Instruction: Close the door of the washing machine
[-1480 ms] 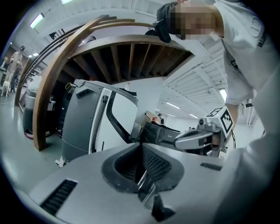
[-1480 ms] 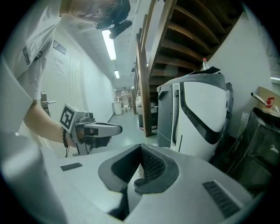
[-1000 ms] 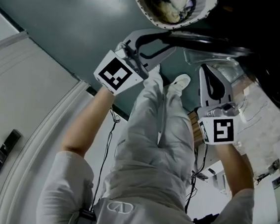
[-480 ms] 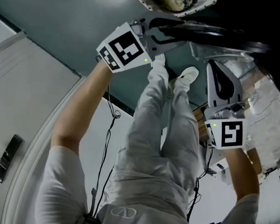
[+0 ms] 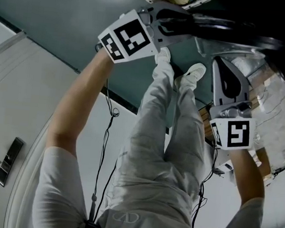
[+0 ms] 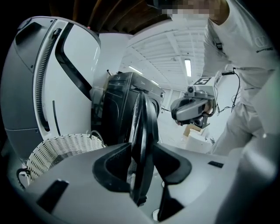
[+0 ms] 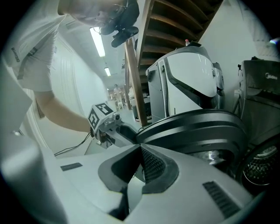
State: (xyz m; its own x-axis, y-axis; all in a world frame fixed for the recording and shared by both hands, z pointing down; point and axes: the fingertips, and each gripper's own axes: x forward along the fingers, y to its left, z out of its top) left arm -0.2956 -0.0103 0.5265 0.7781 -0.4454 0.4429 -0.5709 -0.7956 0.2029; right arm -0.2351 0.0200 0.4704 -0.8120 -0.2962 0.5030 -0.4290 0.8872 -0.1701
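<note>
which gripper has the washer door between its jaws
The left gripper: the edge of the door stands between its open jaws. The right gripper is shut and empty.

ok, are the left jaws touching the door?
Cannot tell. In the left gripper view the door edge stands between the left gripper's jaws and nearly fills the space between them, but neither contact nor a gap shows plainly.

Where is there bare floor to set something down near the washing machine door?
The teal floor lies bare between the white door and the left gripper. It is crowded round the washing machine door: the left gripper's open jaws straddle its edge, the shut right gripper hangs nearby, the wicker basket stands beside, the person's legs fill the middle.
</note>
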